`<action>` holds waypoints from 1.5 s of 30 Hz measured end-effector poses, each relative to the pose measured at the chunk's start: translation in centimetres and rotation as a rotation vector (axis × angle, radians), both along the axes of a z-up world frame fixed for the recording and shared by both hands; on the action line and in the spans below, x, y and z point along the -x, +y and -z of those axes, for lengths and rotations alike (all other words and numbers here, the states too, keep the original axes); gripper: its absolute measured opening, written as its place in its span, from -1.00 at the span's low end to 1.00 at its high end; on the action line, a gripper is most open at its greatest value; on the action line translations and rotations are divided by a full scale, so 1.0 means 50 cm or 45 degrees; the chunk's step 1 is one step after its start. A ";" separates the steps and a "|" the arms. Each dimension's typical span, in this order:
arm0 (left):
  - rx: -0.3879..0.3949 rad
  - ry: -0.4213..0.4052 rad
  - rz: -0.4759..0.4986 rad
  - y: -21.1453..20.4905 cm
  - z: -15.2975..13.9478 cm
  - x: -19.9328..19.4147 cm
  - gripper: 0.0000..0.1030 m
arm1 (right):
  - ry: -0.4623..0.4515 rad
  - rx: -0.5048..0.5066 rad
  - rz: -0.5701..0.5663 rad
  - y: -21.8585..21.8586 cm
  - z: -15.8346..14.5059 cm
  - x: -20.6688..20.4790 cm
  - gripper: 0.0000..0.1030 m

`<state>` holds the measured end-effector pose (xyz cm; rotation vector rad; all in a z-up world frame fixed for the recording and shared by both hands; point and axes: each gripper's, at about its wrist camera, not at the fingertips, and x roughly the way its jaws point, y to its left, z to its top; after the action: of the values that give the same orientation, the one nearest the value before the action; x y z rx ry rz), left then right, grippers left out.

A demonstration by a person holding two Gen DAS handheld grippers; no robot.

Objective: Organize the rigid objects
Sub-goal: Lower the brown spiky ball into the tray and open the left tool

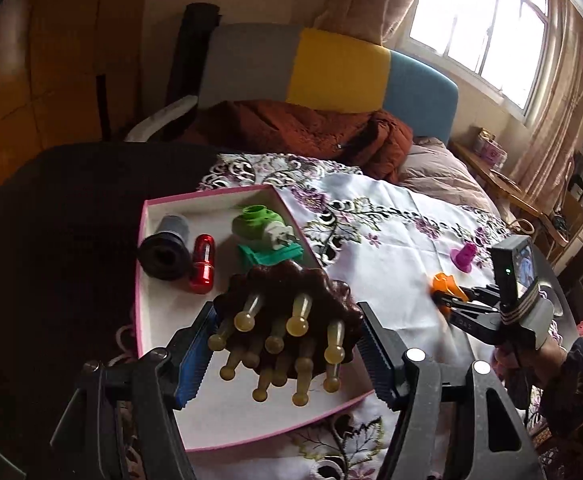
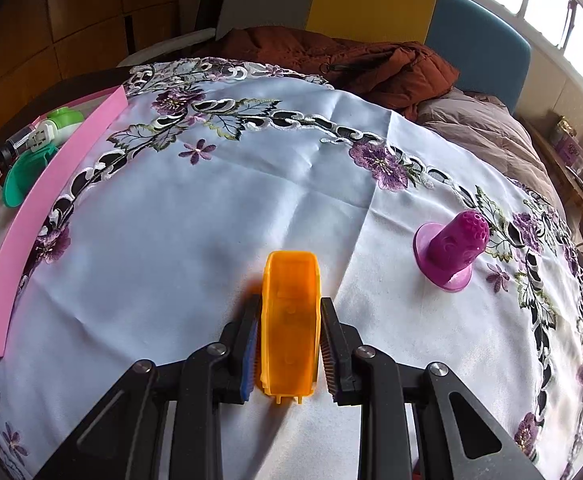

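A pink-rimmed white box (image 1: 211,420) lies on the embroidered cloth; it also shows in the right wrist view (image 2: 51,208). It holds a black cylinder (image 1: 163,250), a red capsule (image 1: 202,264), a green part (image 1: 257,226) and a teal part (image 1: 269,256). My left gripper (image 1: 287,344) is over the box, its jaws around a brown massage brush (image 1: 291,320) with yellowish knobs, touching both sides. My right gripper (image 2: 289,344) is shut on an orange plastic case (image 2: 289,320) above the cloth; it also shows in the left wrist view (image 1: 447,292). A purple cone (image 2: 451,246) stands on the cloth to the right.
The cloth (image 2: 211,220) covers a dark round table (image 1: 51,220). Beyond it are a brown jacket (image 1: 291,128), a bed with a colourful headboard (image 1: 331,68) and a wooden shelf (image 1: 491,168) under the window.
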<state>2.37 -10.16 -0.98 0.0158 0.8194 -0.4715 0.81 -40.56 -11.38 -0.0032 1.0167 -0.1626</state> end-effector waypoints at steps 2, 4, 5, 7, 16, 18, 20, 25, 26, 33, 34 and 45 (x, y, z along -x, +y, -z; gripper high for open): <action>-0.015 -0.013 -0.047 0.022 -0.001 -0.010 0.31 | -0.003 0.012 -0.005 0.002 0.000 0.000 -0.48; -0.028 -0.010 -0.092 0.040 0.002 -0.019 0.32 | -0.005 0.023 -0.009 0.004 0.001 0.000 -0.48; -0.031 -0.006 -0.113 0.050 0.005 -0.024 0.32 | -0.005 0.026 -0.009 0.005 0.001 0.000 -0.48; -0.041 0.000 -0.144 0.065 0.010 -0.032 0.32 | -0.005 0.028 -0.009 0.006 0.001 0.001 -0.48; -0.022 0.130 -0.215 0.115 0.064 -0.063 0.31 | -0.003 0.044 -0.013 0.009 0.001 0.001 -0.48; 0.022 0.179 -0.217 0.127 0.077 -0.074 0.31 | -0.003 0.051 -0.016 0.010 0.001 0.000 -0.48; 0.050 0.213 -0.221 0.134 0.088 -0.085 0.31 | -0.003 0.052 -0.017 0.010 0.001 0.000 -0.48; -0.007 0.196 -0.228 0.124 0.110 -0.119 0.31 | -0.001 0.064 -0.024 0.011 0.001 -0.001 -0.48; -0.028 0.193 -0.228 0.118 0.116 -0.129 0.31 | -0.001 0.064 -0.025 0.010 0.001 -0.001 -0.48; -0.119 0.168 -0.222 0.083 0.158 -0.200 0.32 | -0.001 0.062 -0.026 0.010 0.001 -0.002 -0.48; -0.136 0.172 -0.217 0.079 0.164 -0.210 0.32 | 0.000 0.062 -0.026 0.010 0.001 -0.003 -0.48; -0.177 0.109 -0.241 0.085 0.145 -0.198 0.56 | 0.004 0.080 -0.031 0.011 0.002 -0.004 -0.48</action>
<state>12.25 -5.92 -8.21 0.0465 0.9272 -0.2372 1.01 -40.00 -11.46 -0.0733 1.0143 -0.1720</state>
